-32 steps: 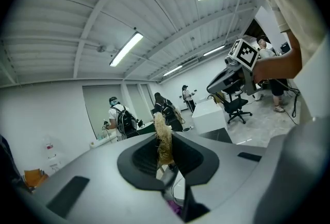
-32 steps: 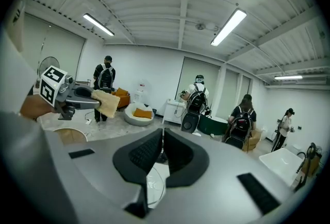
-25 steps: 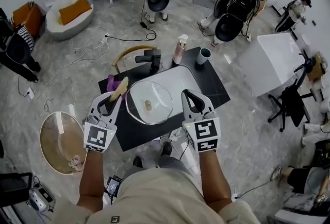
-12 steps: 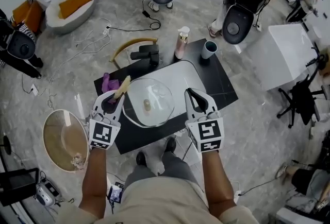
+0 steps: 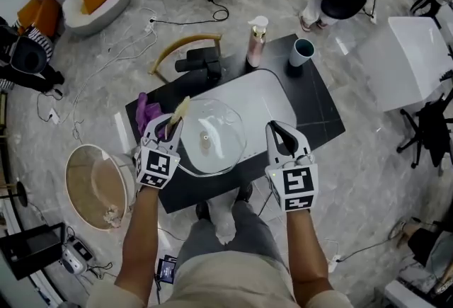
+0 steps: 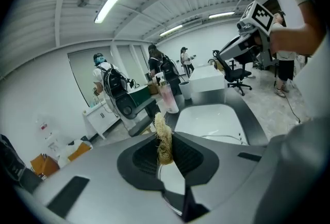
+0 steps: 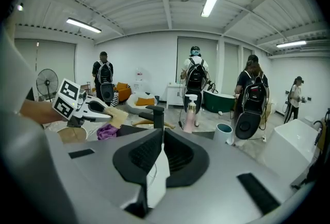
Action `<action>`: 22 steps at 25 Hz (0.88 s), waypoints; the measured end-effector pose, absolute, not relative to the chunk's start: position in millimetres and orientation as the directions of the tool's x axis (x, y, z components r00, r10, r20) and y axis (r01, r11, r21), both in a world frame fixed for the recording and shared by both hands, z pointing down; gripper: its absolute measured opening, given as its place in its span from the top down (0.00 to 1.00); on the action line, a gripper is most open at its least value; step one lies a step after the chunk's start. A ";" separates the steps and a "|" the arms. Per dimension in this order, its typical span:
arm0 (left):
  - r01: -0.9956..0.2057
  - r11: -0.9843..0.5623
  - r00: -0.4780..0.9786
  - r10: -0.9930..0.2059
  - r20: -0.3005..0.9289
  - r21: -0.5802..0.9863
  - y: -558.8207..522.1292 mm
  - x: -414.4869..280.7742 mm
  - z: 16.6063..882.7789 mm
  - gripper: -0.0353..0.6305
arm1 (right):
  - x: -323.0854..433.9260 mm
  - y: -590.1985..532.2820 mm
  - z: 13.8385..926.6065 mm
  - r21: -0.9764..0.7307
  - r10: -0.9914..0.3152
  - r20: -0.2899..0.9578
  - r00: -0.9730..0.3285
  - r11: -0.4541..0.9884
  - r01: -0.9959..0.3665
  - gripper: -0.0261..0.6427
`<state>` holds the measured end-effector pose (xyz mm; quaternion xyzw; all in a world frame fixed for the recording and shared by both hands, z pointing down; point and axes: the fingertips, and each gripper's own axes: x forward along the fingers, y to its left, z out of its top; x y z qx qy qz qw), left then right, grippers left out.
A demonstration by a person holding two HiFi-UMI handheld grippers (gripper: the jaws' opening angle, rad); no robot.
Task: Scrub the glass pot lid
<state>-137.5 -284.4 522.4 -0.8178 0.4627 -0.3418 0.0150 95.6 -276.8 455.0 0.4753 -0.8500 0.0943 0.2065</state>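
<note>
Head view: centre-left, the left gripper (image 5: pixel 168 131) pinches a straw-coloured loofah scrubber (image 5: pixel 181 109). Centre-right, the right gripper (image 5: pixel 277 131) is closed on nothing. Between them, the glass pot lid (image 5: pixel 212 140) lies across the white sink (image 5: pixel 272 98) edge. Scrubbing apparently not yet begun.

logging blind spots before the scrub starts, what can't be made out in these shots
- Dirt on the glass lid: head view, too small and see-through to tell.
- The lid in the right gripper view: almost all hidden behind the right tool's own body.
- Purple cloth: head view, partly covered by the left tool and its loofah scrubber.
- Pump bottle label: head view, too small to read.
</note>
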 end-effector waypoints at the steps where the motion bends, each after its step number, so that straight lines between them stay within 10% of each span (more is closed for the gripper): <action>1: -0.747 -0.574 0.330 -0.758 0.562 -0.335 -287.4 -137.9 533.2 0.86 | 98.2 -275.7 461.8 0.028 -0.766 0.449 -0.460 0.527 -0.849 0.92; 22: -0.612 -0.733 0.234 -0.525 0.818 -0.295 -335.0 -72.4 704.4 0.86 | 181.1 -267.6 554.7 -0.044 -0.731 0.565 -0.383 0.437 -0.898 0.92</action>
